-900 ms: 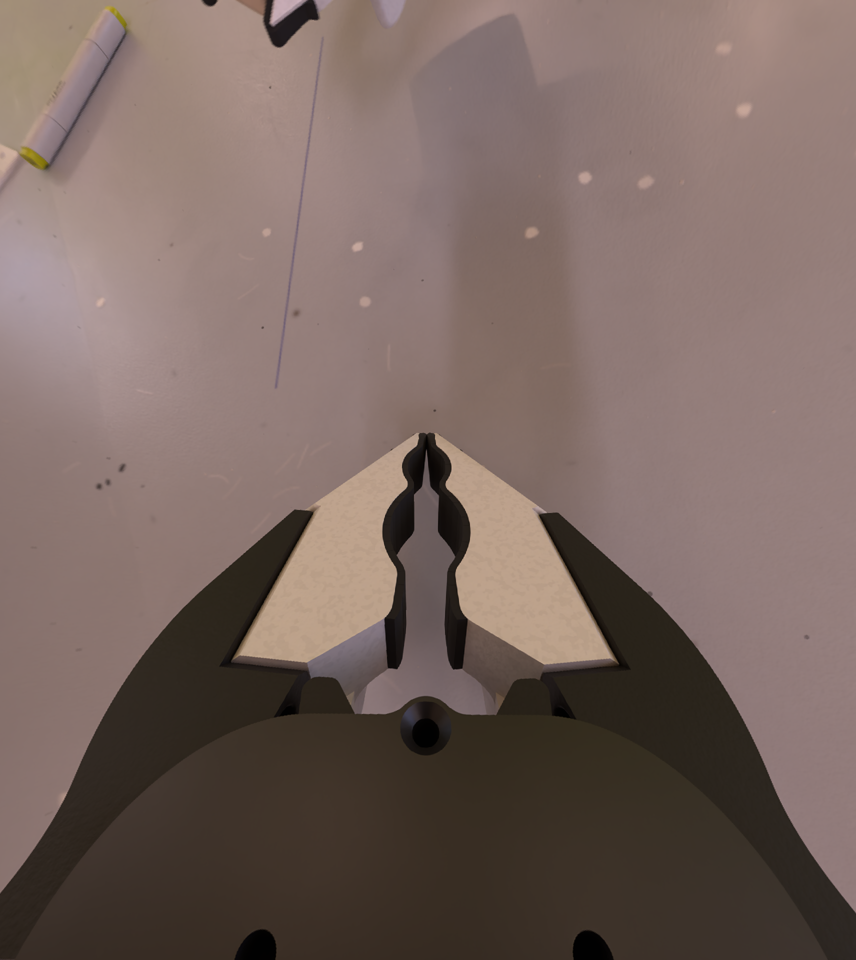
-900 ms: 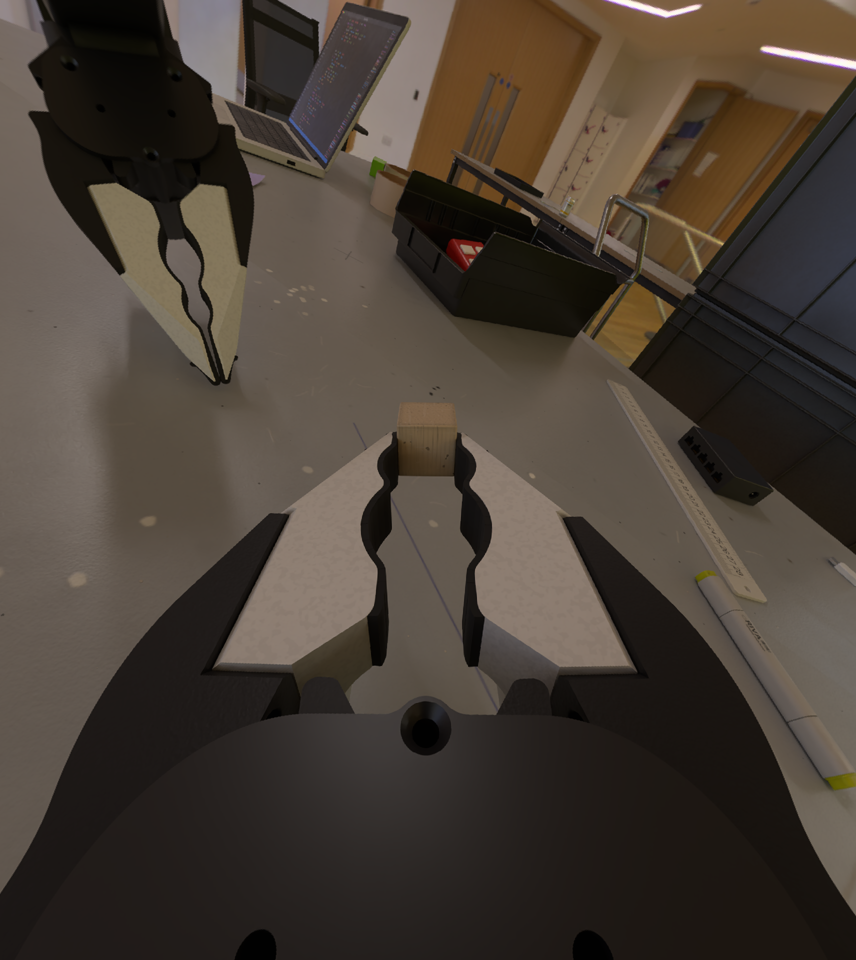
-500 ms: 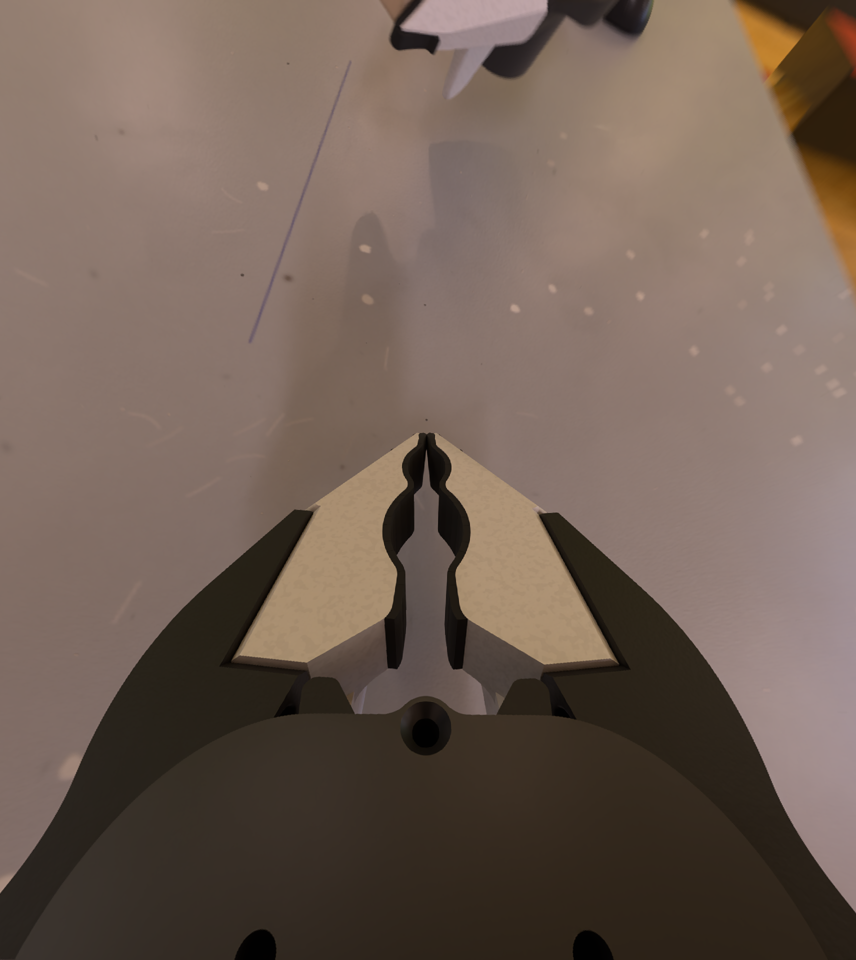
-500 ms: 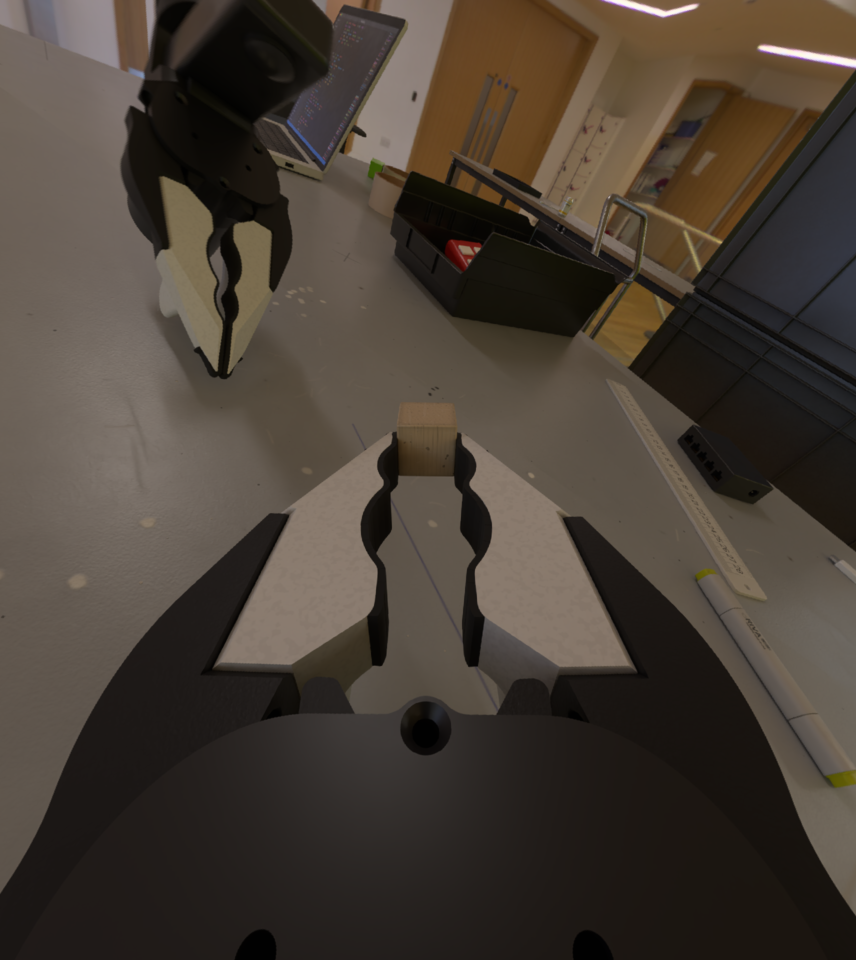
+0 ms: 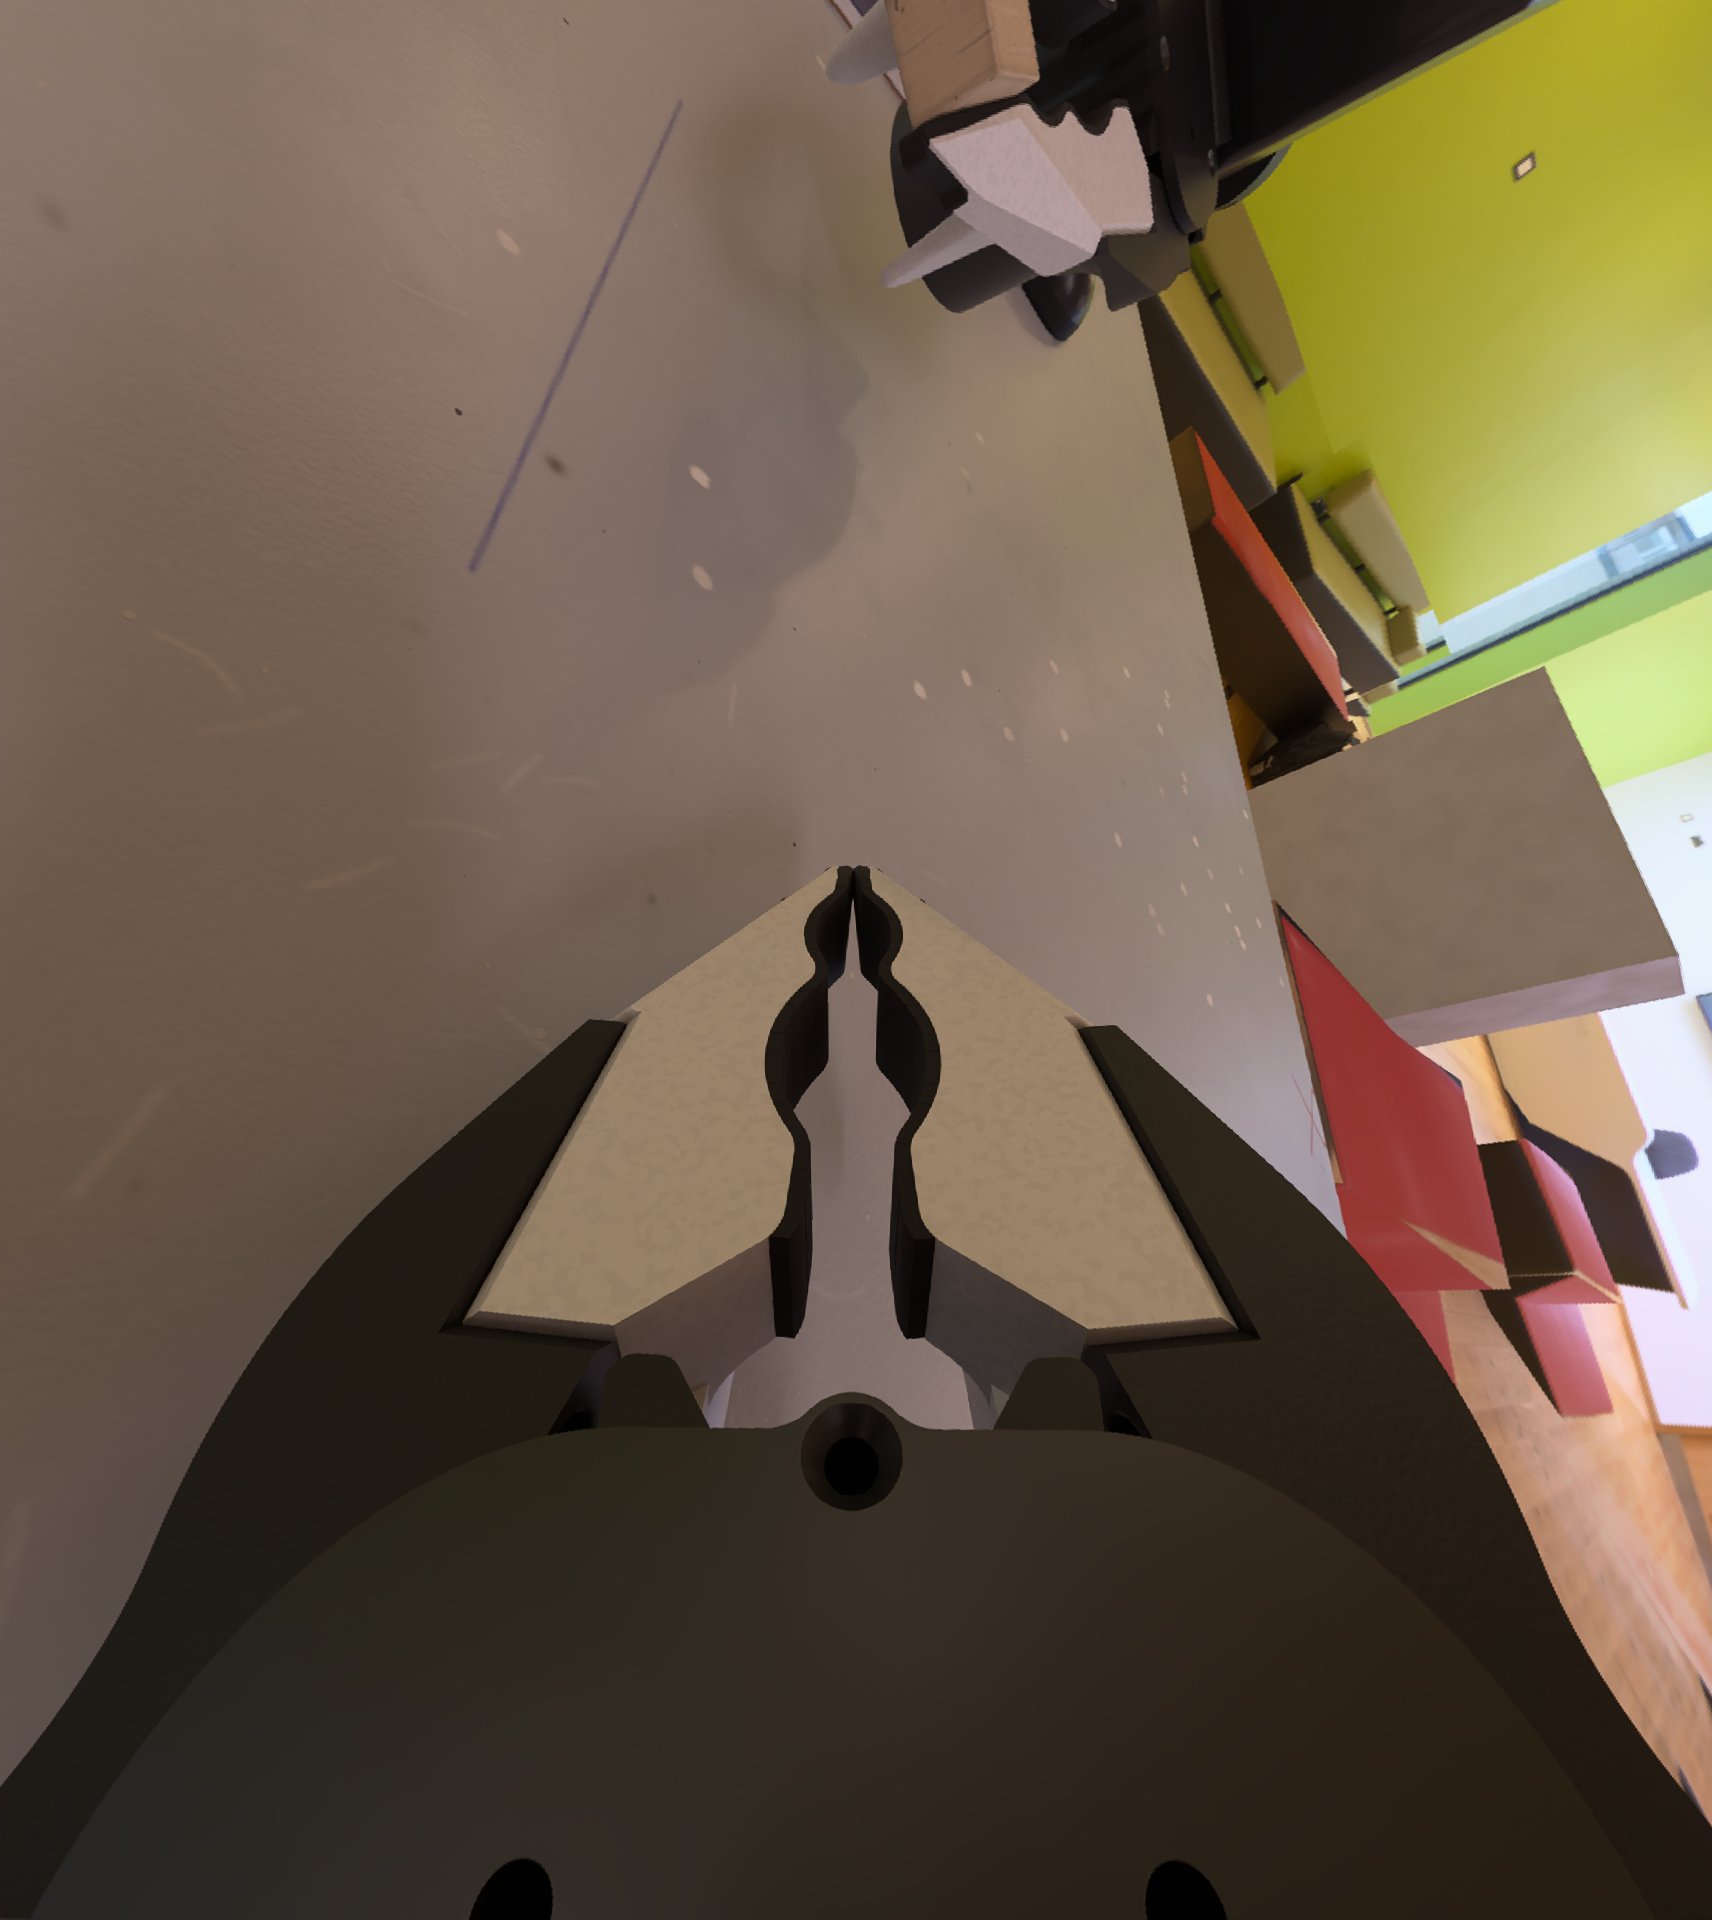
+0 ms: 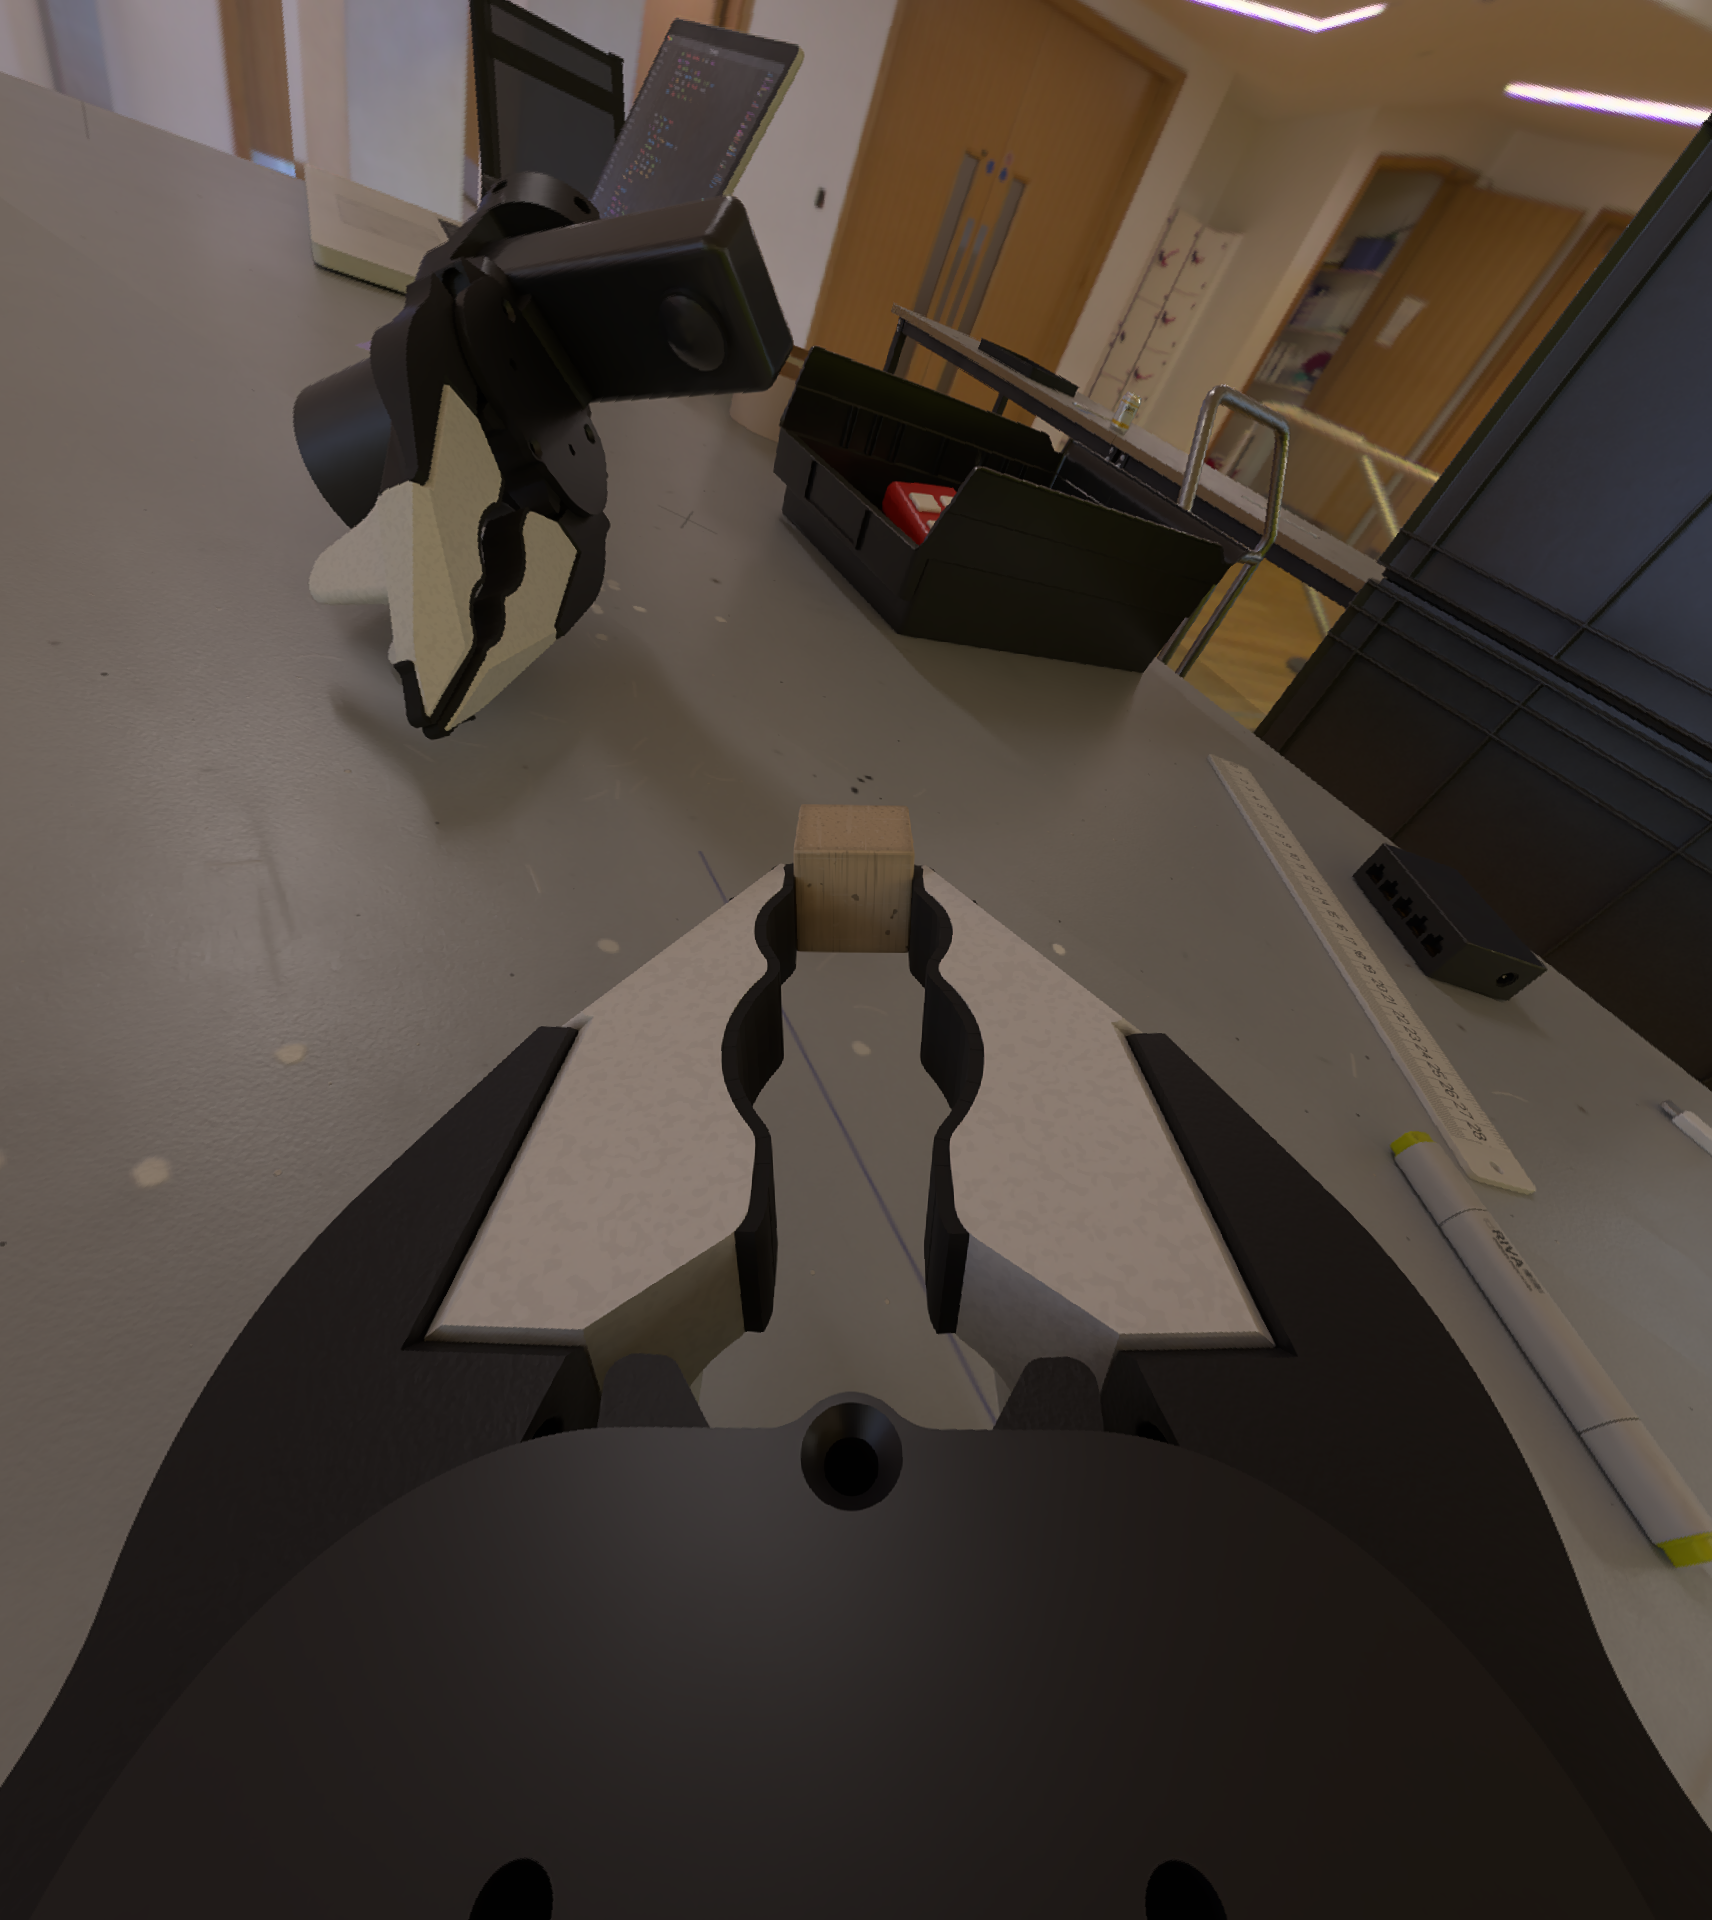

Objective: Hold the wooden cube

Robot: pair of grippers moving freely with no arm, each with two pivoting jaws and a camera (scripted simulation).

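Note:
The wooden cube [image 6: 852, 881] is a small pale block held between the tips of my right gripper [image 6: 853, 899], which is shut on it above the grey table [image 6: 156, 831]. The cube also shows at the top of the left wrist view [image 5: 956, 47], with the right gripper [image 5: 1028, 197] around it. My left gripper [image 5: 852, 878] is shut and empty, its tips touching, over the table. In the right wrist view the left gripper [image 6: 436, 717] hangs tilted to the far left of the cube, apart from it.
A yellow-tipped marker [image 6: 1548, 1351], a white ruler [image 6: 1351, 966] and a small black box [image 6: 1444, 920] lie to the right. A black bin [image 6: 987, 540] and a laptop [image 6: 686, 125] stand at the back. A dark crate stack [image 6: 1610, 520] is at far right. The table edge [image 5: 1216, 623] runs along the right.
My left gripper has turned and tilted, staying shut; its view has swung towards the table edge and room. My right gripper has kept still with the cube in it.

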